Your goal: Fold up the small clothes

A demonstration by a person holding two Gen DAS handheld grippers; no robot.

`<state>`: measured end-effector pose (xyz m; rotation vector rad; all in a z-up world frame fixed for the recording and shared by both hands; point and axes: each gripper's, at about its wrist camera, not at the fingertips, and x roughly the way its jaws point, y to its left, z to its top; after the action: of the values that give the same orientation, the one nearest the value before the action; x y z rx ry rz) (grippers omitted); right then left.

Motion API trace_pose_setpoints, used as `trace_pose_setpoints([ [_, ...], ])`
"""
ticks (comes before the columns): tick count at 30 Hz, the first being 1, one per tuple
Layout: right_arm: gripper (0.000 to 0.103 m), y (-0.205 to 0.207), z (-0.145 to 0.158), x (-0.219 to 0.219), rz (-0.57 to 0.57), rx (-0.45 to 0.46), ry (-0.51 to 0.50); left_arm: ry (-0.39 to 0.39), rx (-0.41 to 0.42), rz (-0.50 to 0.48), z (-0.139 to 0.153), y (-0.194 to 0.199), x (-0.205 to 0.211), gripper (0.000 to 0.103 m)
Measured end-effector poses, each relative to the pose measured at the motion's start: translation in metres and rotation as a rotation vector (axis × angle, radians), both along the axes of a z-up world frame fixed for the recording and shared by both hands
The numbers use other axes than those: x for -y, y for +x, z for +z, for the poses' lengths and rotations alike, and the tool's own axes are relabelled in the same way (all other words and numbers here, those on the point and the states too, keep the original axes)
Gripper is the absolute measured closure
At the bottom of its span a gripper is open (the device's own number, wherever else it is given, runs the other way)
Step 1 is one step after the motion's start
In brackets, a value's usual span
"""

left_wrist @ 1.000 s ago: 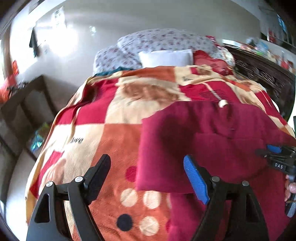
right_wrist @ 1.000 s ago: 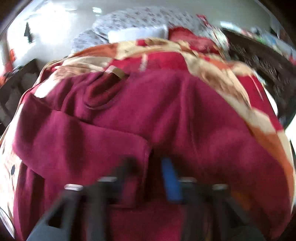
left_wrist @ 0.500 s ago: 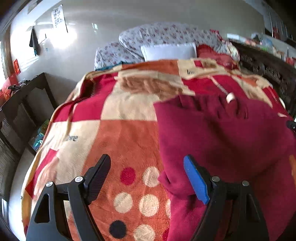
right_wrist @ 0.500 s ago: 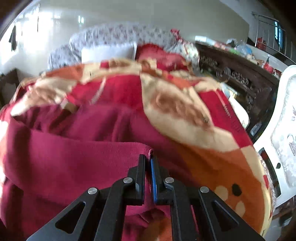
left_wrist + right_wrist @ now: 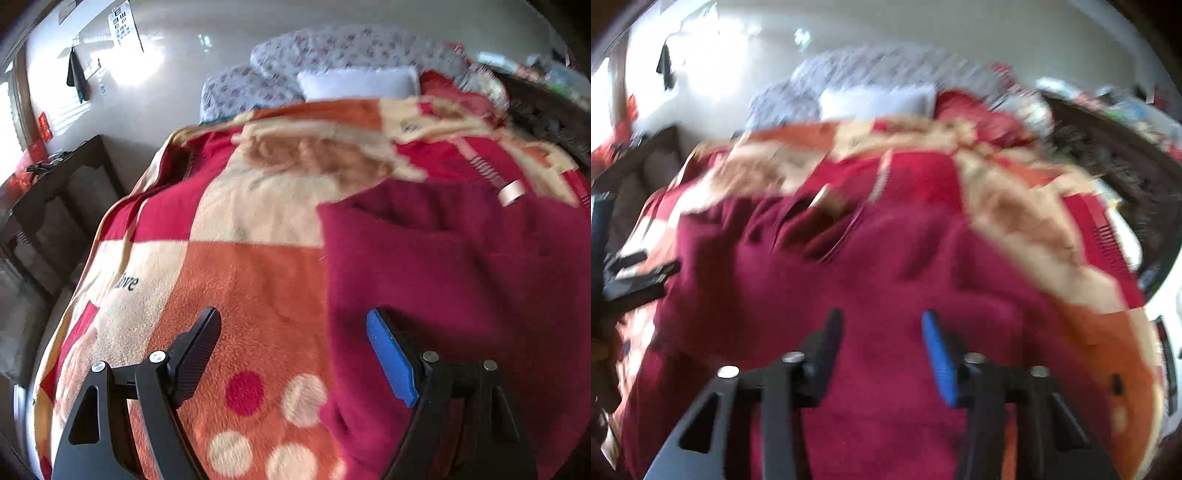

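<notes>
Left wrist view: your left gripper [image 5: 293, 341] hangs over the blanket [image 5: 255, 280] with its jaws spread wide and nothing between them.
Left fingers: the black one [image 5: 195, 347] is over the orange patch with dots; the blue-padded one [image 5: 389, 363] is over the near left part of the maroon garment [image 5: 454, 273]. Whether it touches the cloth you cannot tell.
Garment: it lies on the right half of the blanket, its left edge running straight away from you, a pale label [image 5: 511, 192] showing at its far end.
Right wrist view: blurred. Your right gripper [image 5: 882, 332] is above the middle of the maroon garment [image 5: 886, 258], jaws parted with a clear gap and no cloth pinched between them.
Right fingers: black on the left [image 5: 829, 341], blue pad on the right [image 5: 938, 356].
Far end of the bed: a white pillow [image 5: 356, 83] against flowered bedding [image 5: 332, 50].
Left of the bed: a dark wooden unit [image 5: 55, 192] by the wall.
</notes>
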<state>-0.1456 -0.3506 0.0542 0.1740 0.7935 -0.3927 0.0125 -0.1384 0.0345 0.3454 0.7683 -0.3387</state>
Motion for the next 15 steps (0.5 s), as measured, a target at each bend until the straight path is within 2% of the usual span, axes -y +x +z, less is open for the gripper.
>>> trace_pose_setpoints([
  [1, 0.061, 0.009, -0.013, -0.002, 0.001, -0.028, 0.003, 0.022, -0.012, 0.016, -0.009, 0.007, 0.000, 0.022],
  [3, 0.061, 0.022, -0.030, 0.001, -0.017, -0.059, 0.005, 0.011, -0.047, 0.029, -0.021, 0.017, -0.006, 0.021],
  [6, 0.061, 0.027, -0.027, 0.001, -0.028, -0.046, -0.023, -0.031, -0.075, 0.038, -0.021, 0.023, -0.013, 0.020],
  [9, 0.061, 0.015, -0.013, 0.003, -0.025, -0.027, 0.043, -0.035, -0.086, 0.039, -0.015, 0.019, -0.018, 0.020],
  [11, 0.052, -0.004, -0.006, 0.000, -0.013, -0.007, 0.087, -0.056, -0.090, 0.028, -0.007, 0.010, -0.024, 0.020],
  [12, 0.043, -0.010, -0.006, -0.001, -0.012, -0.005, 0.096, -0.074, -0.090, 0.016, -0.001, 0.002, -0.028, 0.020],
  [13, 0.038, -0.016, -0.007, -0.003, -0.013, -0.005, 0.101, -0.087, -0.084, 0.007, 0.003, -0.003, -0.030, 0.020],
  [15, 0.037, -0.028, -0.013, -0.008, -0.022, -0.018, 0.103, -0.100, -0.066, -0.016, 0.009, -0.017, -0.031, 0.020],
])
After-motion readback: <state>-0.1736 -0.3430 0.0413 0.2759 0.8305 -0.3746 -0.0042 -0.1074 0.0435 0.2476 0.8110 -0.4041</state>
